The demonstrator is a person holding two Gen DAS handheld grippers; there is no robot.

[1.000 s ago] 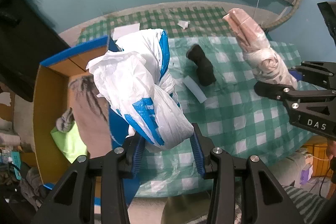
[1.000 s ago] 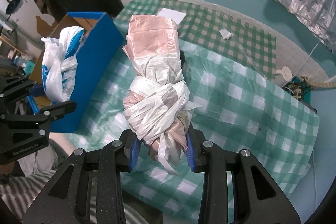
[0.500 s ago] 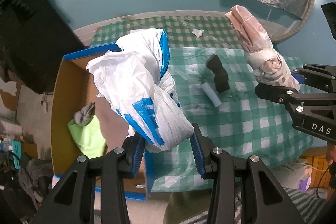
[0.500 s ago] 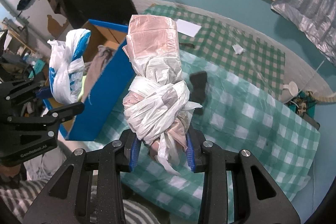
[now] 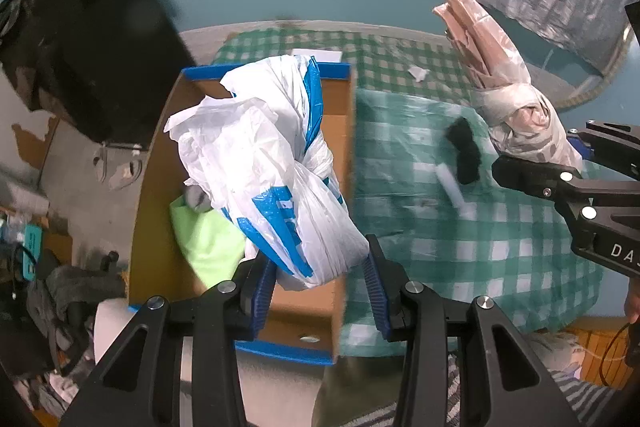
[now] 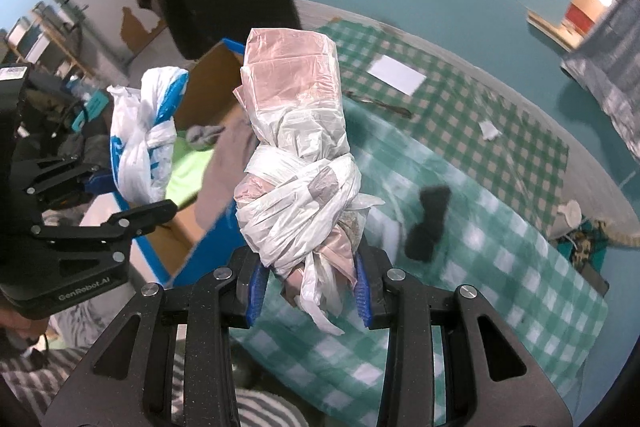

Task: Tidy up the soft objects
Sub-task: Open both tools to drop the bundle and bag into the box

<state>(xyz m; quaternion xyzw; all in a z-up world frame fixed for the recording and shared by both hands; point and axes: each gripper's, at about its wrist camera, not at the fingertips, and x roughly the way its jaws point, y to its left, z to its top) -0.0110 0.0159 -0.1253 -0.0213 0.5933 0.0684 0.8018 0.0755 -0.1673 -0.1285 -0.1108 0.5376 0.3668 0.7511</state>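
Observation:
My left gripper (image 5: 320,287) is shut on a knotted white-and-blue plastic bag (image 5: 272,163), held over the open cardboard box (image 5: 160,187) with blue edges. That same bag (image 6: 140,139) hangs at the left of the right wrist view. My right gripper (image 6: 308,287) is shut on a knotted pink-and-white plastic bundle (image 6: 296,155), held up over the table's near left part beside the box (image 6: 208,83). The bundle (image 5: 504,87) also shows at the right of the left wrist view. Inside the box lie a lime-green cloth (image 5: 208,239) and a grey cloth (image 5: 196,199).
A green checked cloth (image 5: 460,247) covers the table. On it lie a black sock (image 6: 428,227), a white roll (image 5: 452,187), a white card (image 6: 396,75) and a paper scrap (image 6: 488,131). Dark clothing hangs at the back left. Clutter fills the floor at the left.
Both grippers have risen and shifted left with their bags. The white-and-blue bag now hangs over the box opening, and the box's inside shows more fully.

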